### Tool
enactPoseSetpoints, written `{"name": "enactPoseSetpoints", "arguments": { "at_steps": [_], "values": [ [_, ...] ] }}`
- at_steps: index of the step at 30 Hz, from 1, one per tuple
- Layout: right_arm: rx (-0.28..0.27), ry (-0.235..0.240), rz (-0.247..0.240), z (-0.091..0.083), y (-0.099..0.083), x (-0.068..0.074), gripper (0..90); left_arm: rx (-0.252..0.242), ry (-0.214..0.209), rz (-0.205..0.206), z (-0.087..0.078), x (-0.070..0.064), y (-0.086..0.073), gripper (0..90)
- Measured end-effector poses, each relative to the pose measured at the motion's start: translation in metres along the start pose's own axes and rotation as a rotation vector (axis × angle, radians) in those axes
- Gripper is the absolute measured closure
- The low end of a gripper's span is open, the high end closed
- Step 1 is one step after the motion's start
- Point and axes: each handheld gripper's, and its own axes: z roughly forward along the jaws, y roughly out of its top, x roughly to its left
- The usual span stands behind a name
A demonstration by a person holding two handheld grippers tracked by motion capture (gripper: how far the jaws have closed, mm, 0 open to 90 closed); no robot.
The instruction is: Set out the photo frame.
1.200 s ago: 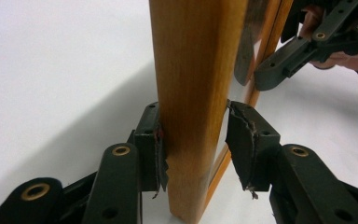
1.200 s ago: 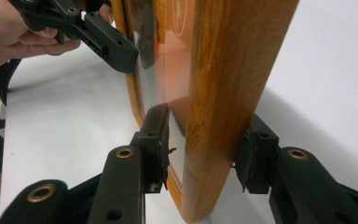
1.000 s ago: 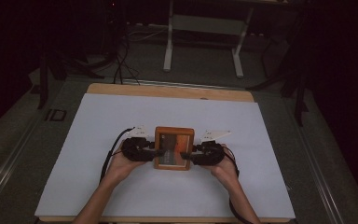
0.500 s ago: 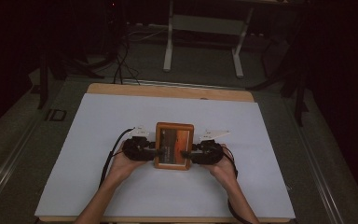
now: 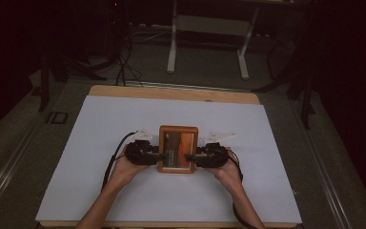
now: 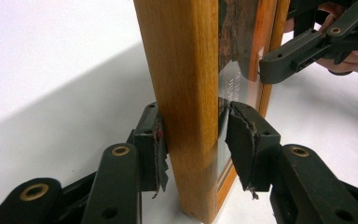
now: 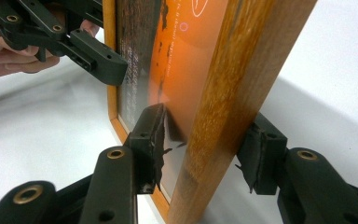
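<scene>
Both grippers, left gripper [image 5: 161, 155] and right gripper [image 5: 189, 157], clamped on wooden picture frame [image 5: 178, 148].

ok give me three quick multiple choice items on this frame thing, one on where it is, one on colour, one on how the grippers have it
1. Where is the wooden picture frame?
A. near the middle of the white table
B. on the floor behind the table
C. at the table's far left corner

2. What colour is the frame's border?
A. black
B. white
C. warm brown wood

3. How do the grippers hold it?
A. both lie open, away from it
B. the left gripper and right gripper each clamp one side rail
C. one gripper holds it from the top

Answers: 1 A, the high view shows it midway across the table; 2 C, wood grain shows in both gripper views; 3 B, each pair of jaws straddles a rail, pads against it.
</scene>
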Motion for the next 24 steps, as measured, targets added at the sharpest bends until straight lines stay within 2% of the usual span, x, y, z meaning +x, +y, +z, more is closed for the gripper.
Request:
{"name": "enactPoseSetpoints", "arguments": {
  "at_steps": [8, 13, 24],
  "values": [
    [0.018, -0.014, -0.019, 0.000, -0.001, 0.001, 51.7, 0.043, 0.006, -0.001, 0.002, -0.002, -0.001, 52.9],
    [0.012, -0.011, -0.020, -0.004, -0.001, 0.001, 49.9, 0.039, 0.007, -0.003, 0.000, -0.002, 0.000, 50.4],
    [-0.037, -0.023, -0.014, -0.025, 0.002, -0.003, 47.4, -0.015, 0.036, -0.035, -0.025, 0.002, 0.000, 49.1]
  ]
}}
